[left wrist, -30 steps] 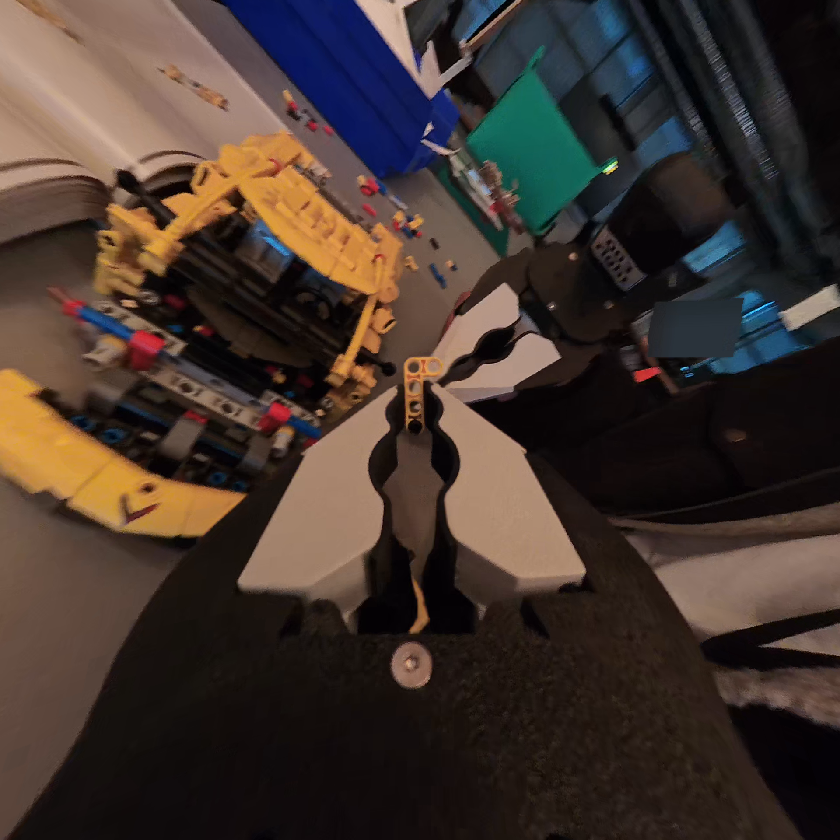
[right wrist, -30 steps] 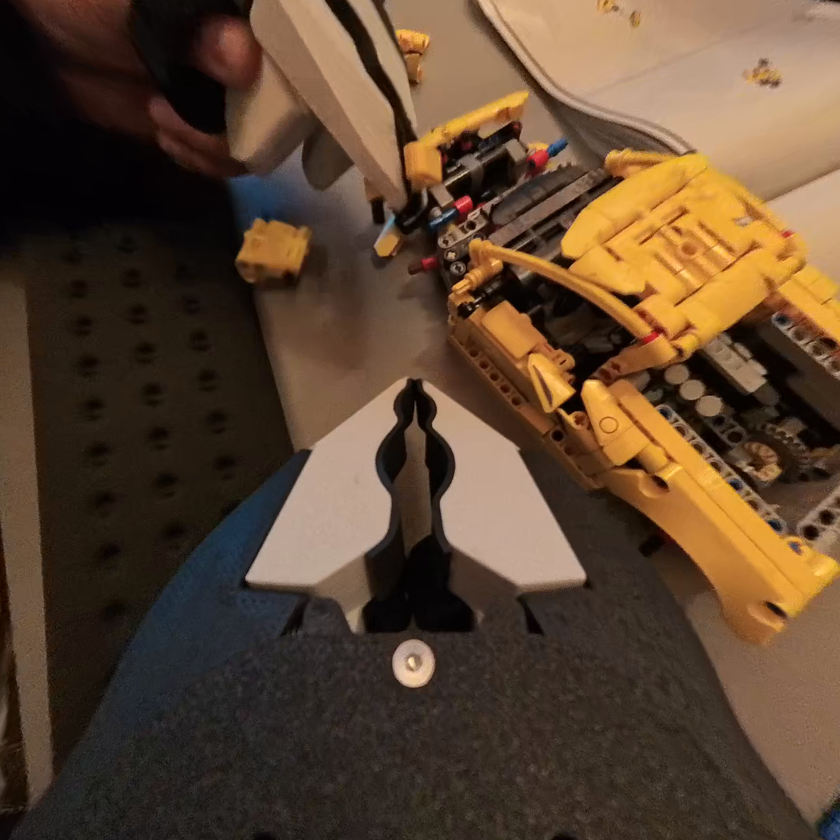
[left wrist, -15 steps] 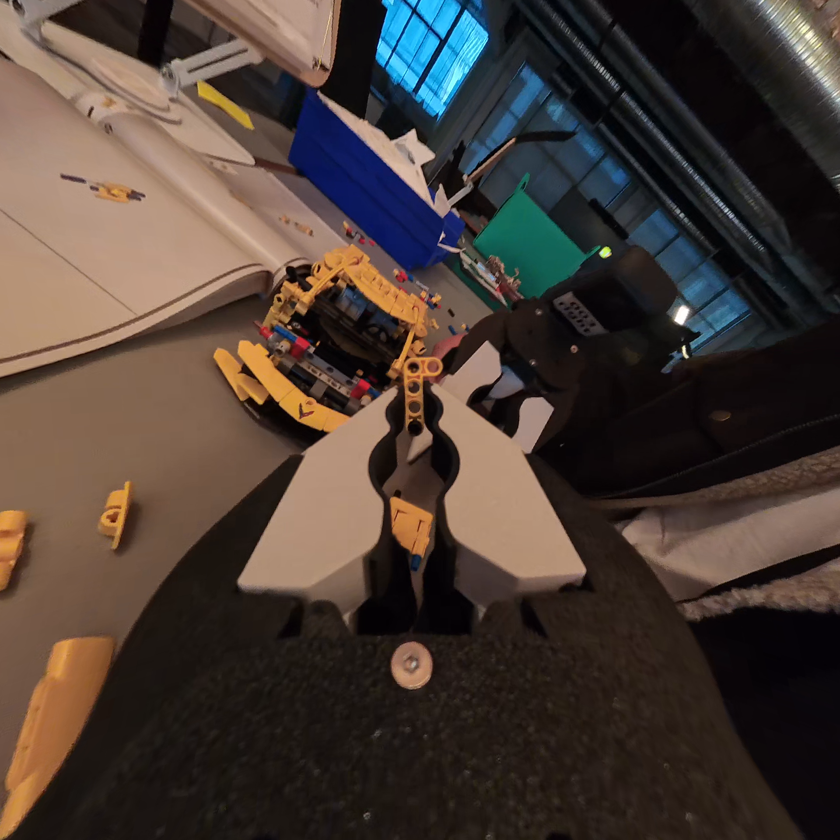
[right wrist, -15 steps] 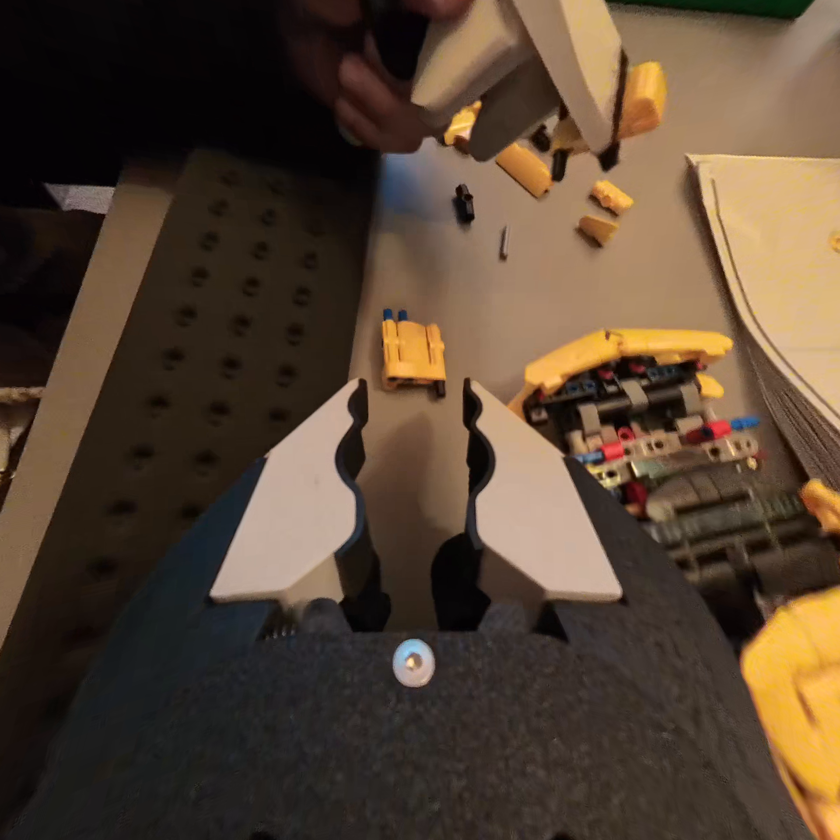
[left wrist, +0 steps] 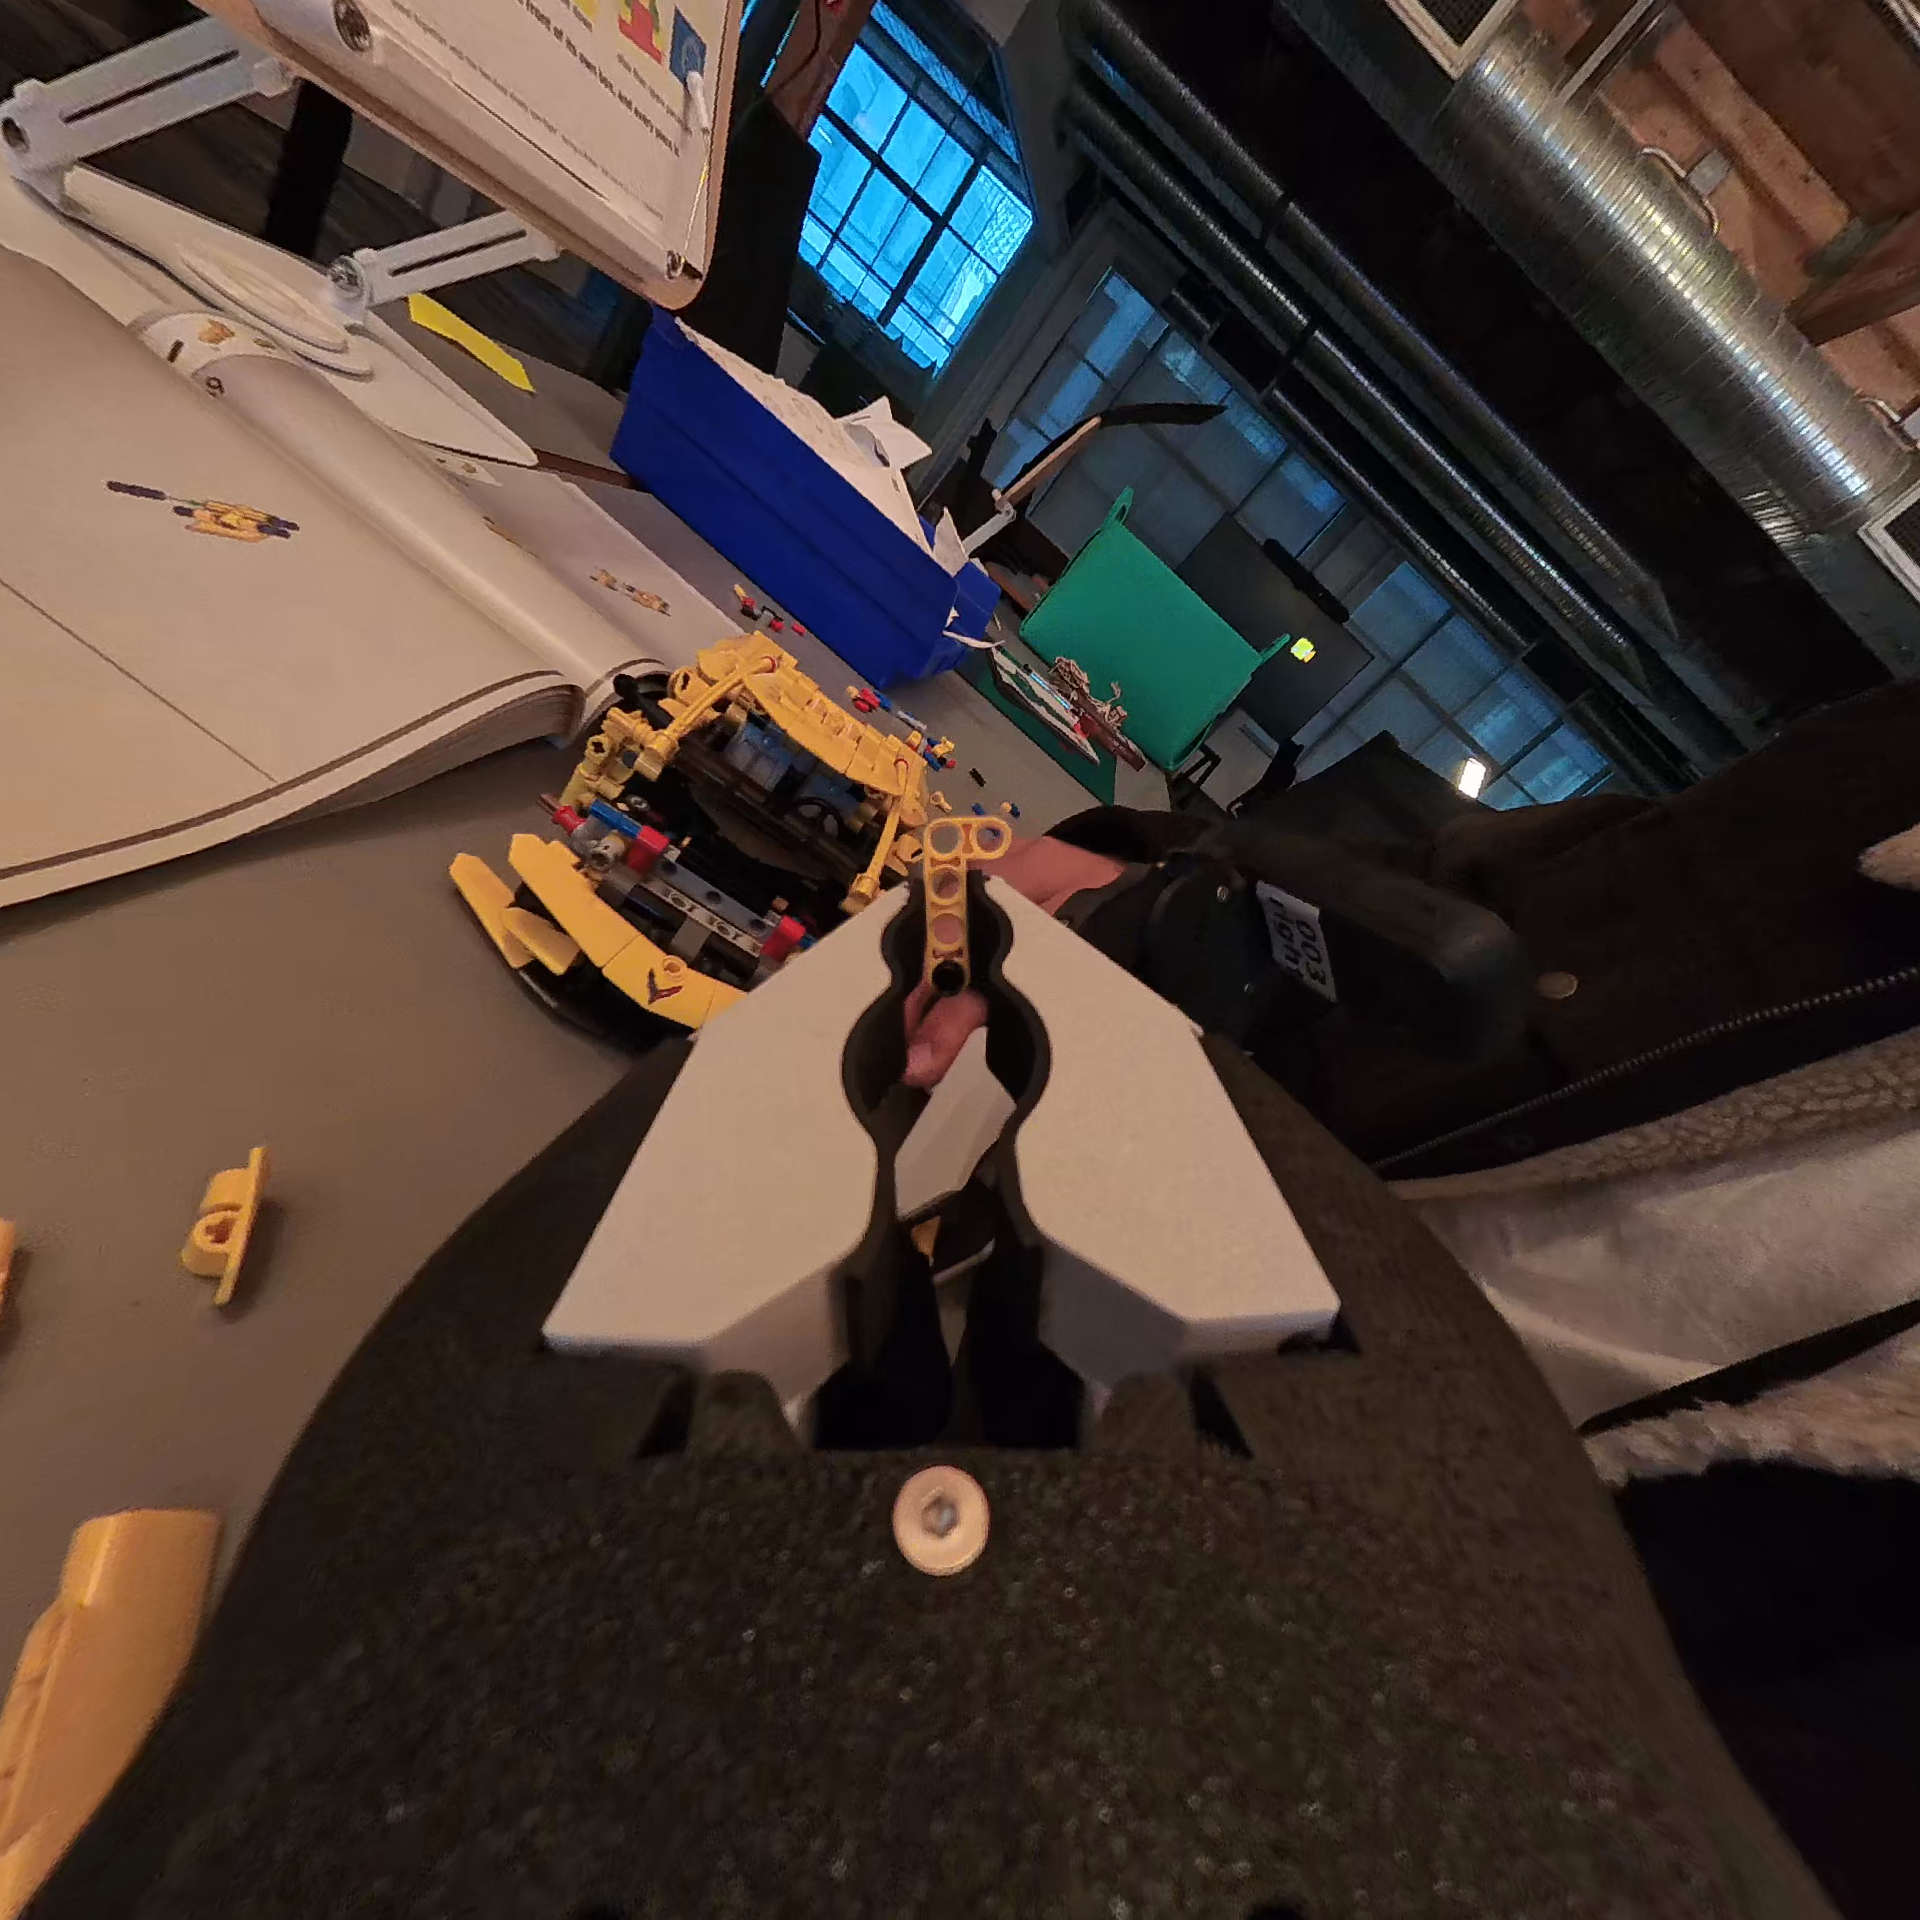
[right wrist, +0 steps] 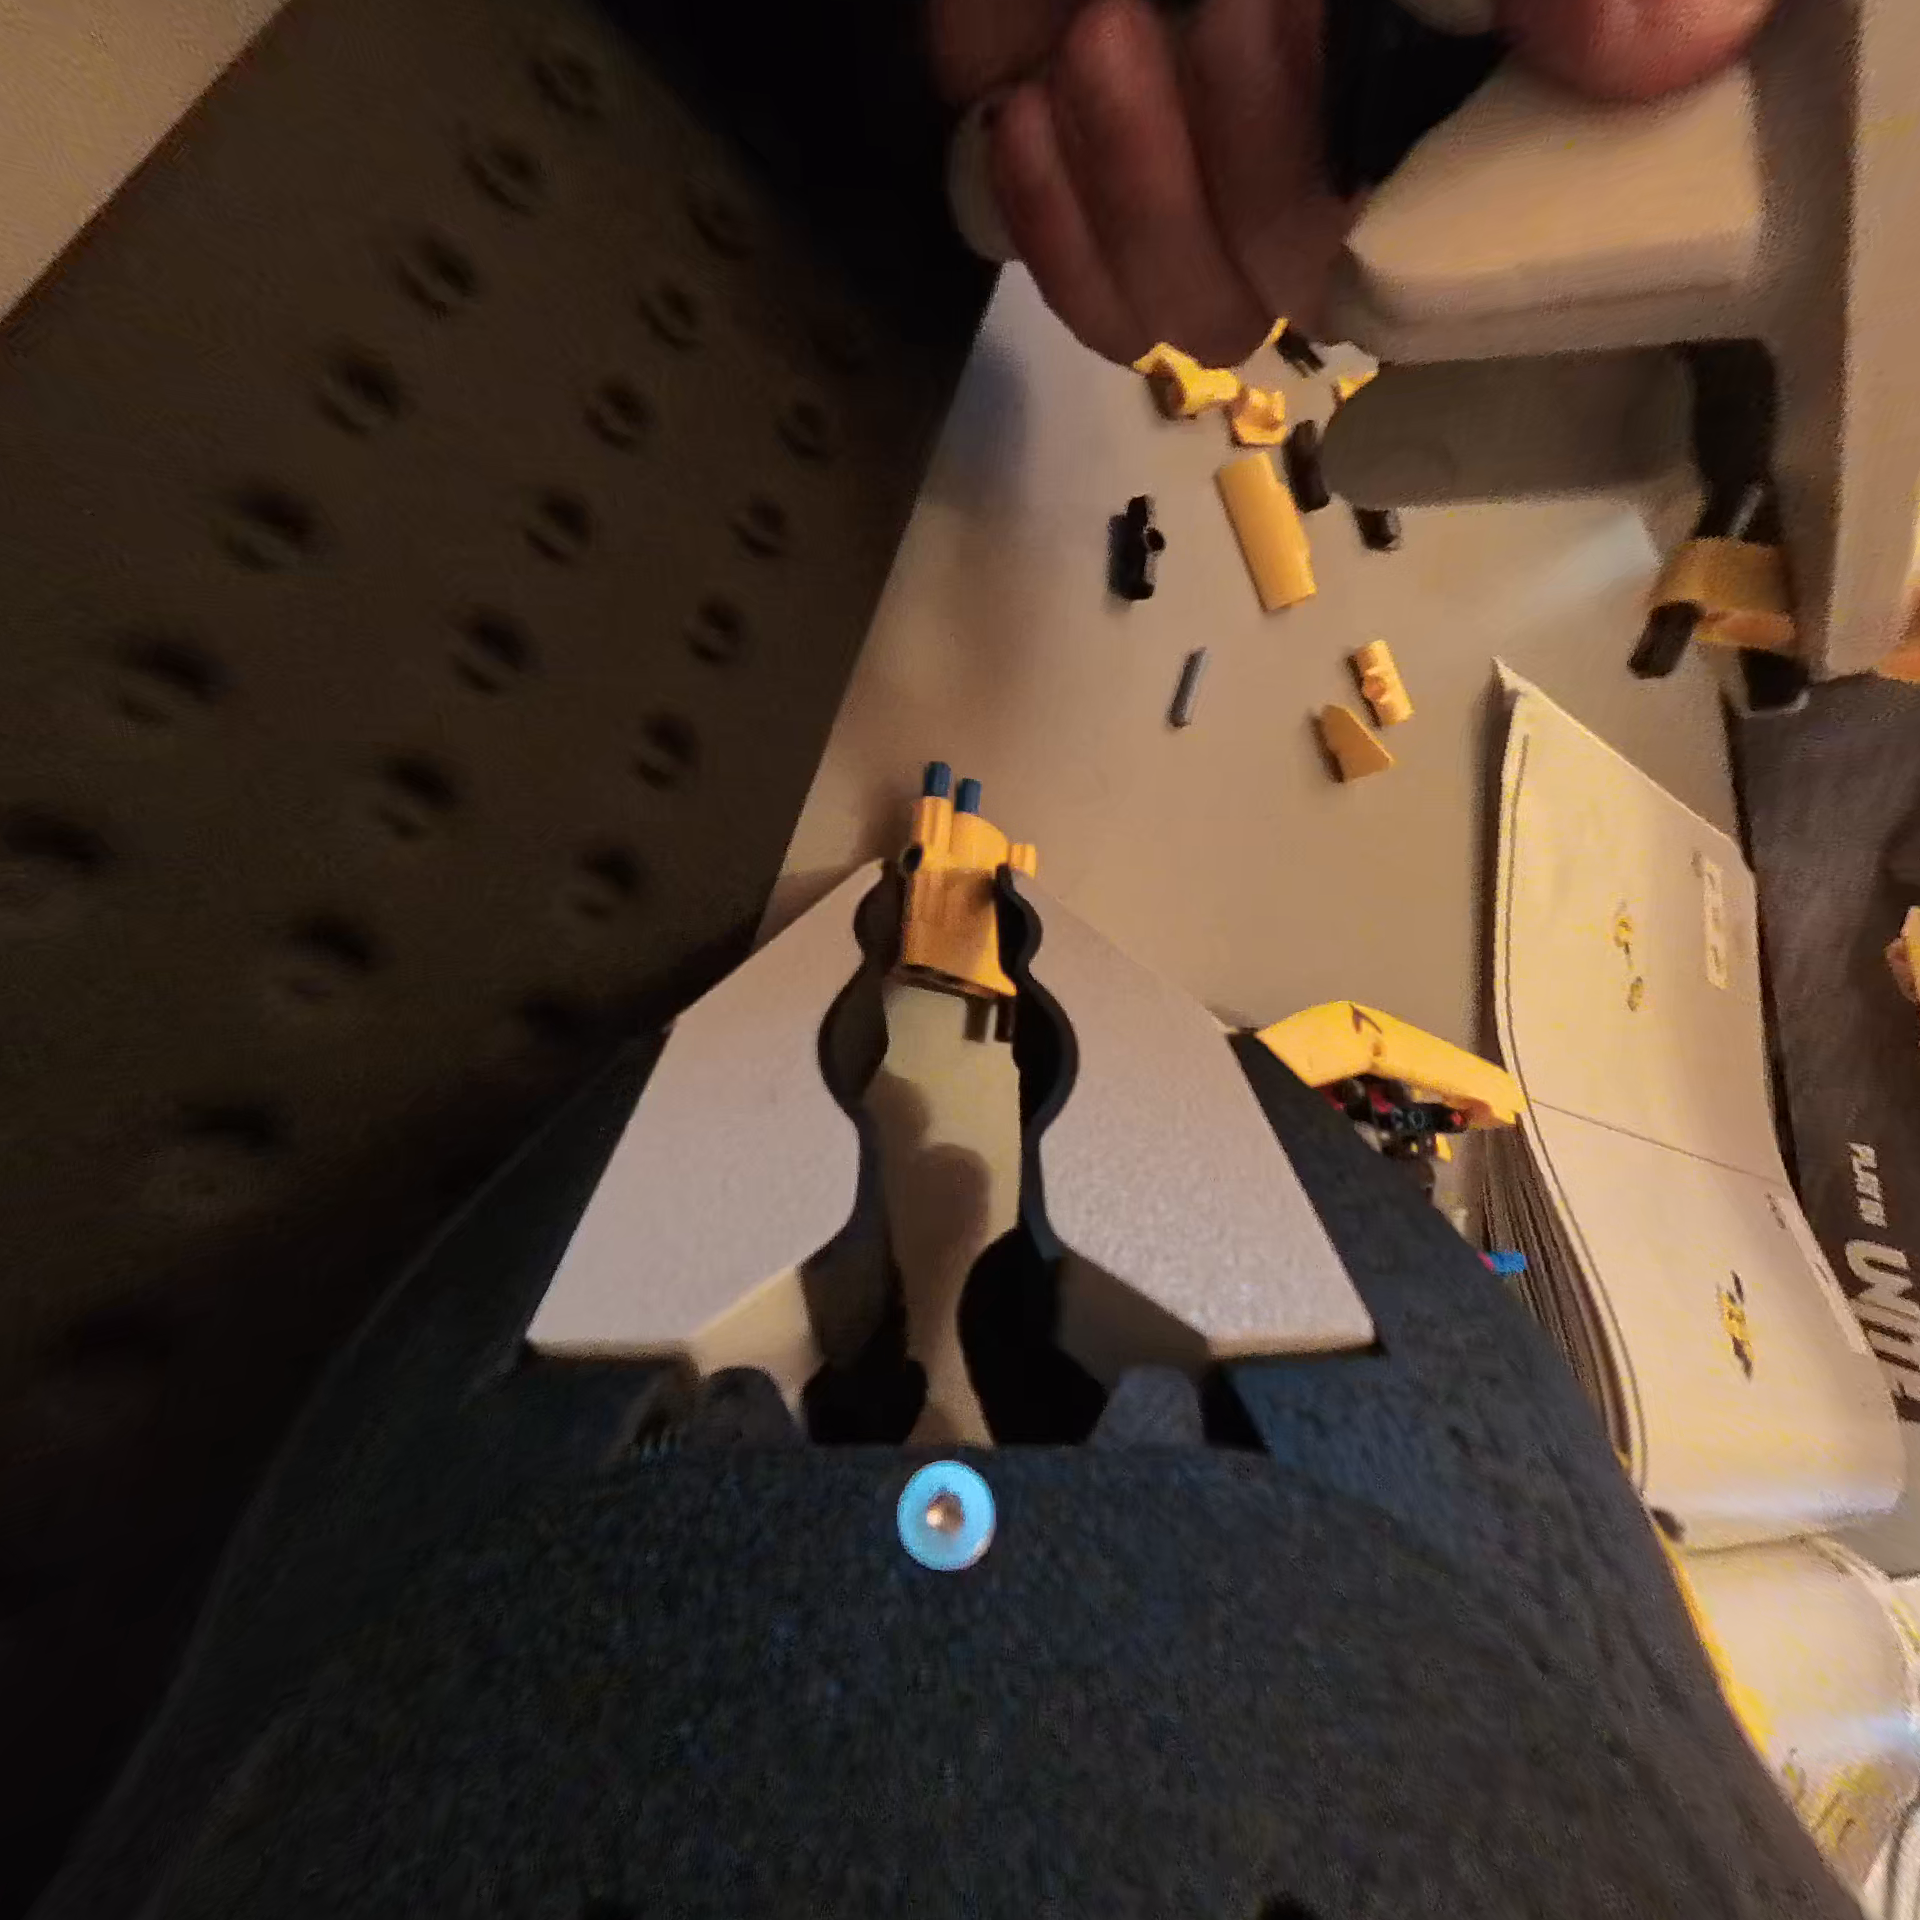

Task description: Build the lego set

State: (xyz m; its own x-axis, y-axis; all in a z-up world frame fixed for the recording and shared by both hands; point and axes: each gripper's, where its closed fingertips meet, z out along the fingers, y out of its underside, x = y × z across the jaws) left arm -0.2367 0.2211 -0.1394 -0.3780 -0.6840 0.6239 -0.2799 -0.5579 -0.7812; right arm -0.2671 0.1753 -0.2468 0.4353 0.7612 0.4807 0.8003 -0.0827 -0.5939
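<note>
A grey table [left wrist: 260, 1039] sits in a dim workshop with blue-lit windows and a silver duct overhead, and an open instruction book [left wrist: 208, 665] is spread flat at the far side. Only the left wrist view takes in the room and the half-built yellow car [left wrist: 717, 821], which stands on the table just beside the book's edge, with a blue bin [left wrist: 790, 520] and a green bin [left wrist: 1132, 644] beyond it. In that view the left gripper [left wrist: 948, 935] pinches a thin yellow beam [left wrist: 951, 894] with holes along it; the beam stands upright between the fingertips, its angled end sticking out past them, well clear of the car. The right wrist view looks down on a different patch: a dark perforated mat [right wrist: 364, 571] to one side, and loose yellow and black pieces [right wrist: 1262, 530] scattered on the table ahead. There the right gripper [right wrist: 956, 925] is closed around a small yellow block [right wrist: 956, 904], gripped right at the tips, with two blue pins [right wrist: 951, 784] poking out past them. A hand [right wrist: 1122, 177] holding the other gripper shows at the top.
</note>
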